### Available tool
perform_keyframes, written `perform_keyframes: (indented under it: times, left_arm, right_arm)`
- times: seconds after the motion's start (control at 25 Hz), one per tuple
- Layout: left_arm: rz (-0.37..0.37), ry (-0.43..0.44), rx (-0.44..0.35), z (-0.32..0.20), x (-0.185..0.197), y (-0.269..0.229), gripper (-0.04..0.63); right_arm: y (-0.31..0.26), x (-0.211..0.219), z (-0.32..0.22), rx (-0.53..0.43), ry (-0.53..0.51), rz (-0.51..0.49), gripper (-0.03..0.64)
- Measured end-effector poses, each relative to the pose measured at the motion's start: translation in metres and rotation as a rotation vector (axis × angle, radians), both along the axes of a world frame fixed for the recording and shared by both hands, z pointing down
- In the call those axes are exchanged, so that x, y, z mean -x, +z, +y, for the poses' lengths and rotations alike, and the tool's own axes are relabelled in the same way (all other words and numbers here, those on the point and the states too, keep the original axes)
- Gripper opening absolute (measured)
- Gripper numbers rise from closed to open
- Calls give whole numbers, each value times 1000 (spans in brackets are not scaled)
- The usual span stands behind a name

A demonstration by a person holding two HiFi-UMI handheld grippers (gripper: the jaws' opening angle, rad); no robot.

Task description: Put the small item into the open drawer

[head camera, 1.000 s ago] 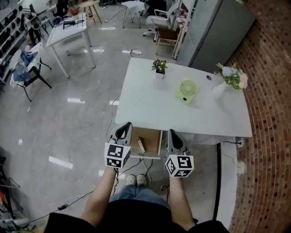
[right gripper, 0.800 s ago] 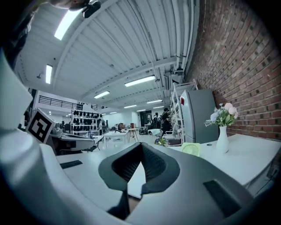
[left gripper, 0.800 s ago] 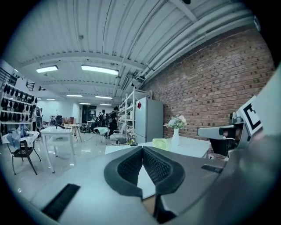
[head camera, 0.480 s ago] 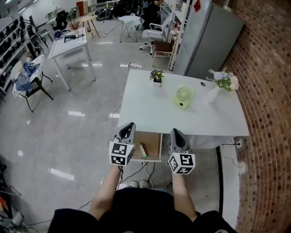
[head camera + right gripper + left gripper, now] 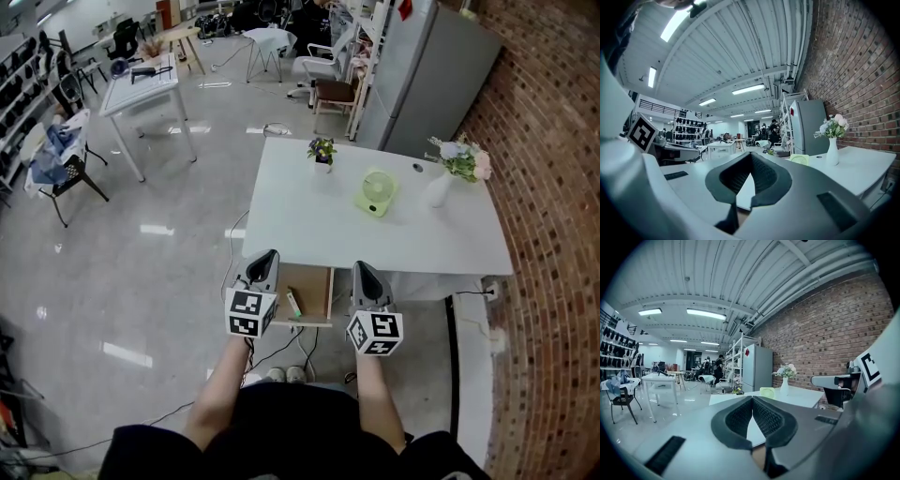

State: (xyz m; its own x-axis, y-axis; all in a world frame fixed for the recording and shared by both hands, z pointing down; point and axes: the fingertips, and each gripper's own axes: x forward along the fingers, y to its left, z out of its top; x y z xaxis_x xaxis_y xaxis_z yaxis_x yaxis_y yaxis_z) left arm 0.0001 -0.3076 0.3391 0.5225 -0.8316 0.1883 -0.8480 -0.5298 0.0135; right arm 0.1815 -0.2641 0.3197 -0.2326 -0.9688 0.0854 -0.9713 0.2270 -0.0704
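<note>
The open wooden drawer [image 5: 311, 281] juts out from the front edge of the white table [image 5: 309, 220]. A small green and white item [image 5: 293, 303] lies inside it near the left wall. My left gripper [image 5: 268, 256] hovers just left of the drawer and my right gripper [image 5: 360, 268] just right of it. Both are shut and hold nothing. In the left gripper view the dark ribbed pads [image 5: 740, 417] meet at the tips of the left gripper [image 5: 752, 398]. The right gripper [image 5: 751, 154] looks the same in its own view.
On the table stand a small potted plant [image 5: 322, 150], a green fan [image 5: 374, 191] and a white vase with flowers [image 5: 440, 185]. A brick wall [image 5: 553, 234] runs along the right, with a grey fridge [image 5: 427, 75] behind the table. Cables [image 5: 281, 347] lie on the floor under the drawer.
The head view has lifted slightly, so the table sits a little higher in the picture. Both grippers stay shut on either side of the drawer.
</note>
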Motion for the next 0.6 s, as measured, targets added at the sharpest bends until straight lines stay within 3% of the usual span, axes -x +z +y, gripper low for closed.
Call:
perform_keyframes:
  times: [0.6]
  left_arm:
    - [9, -25, 13, 7, -1, 2, 23]
  right_arm:
    - [3, -2, 3, 7, -20, -8, 0]
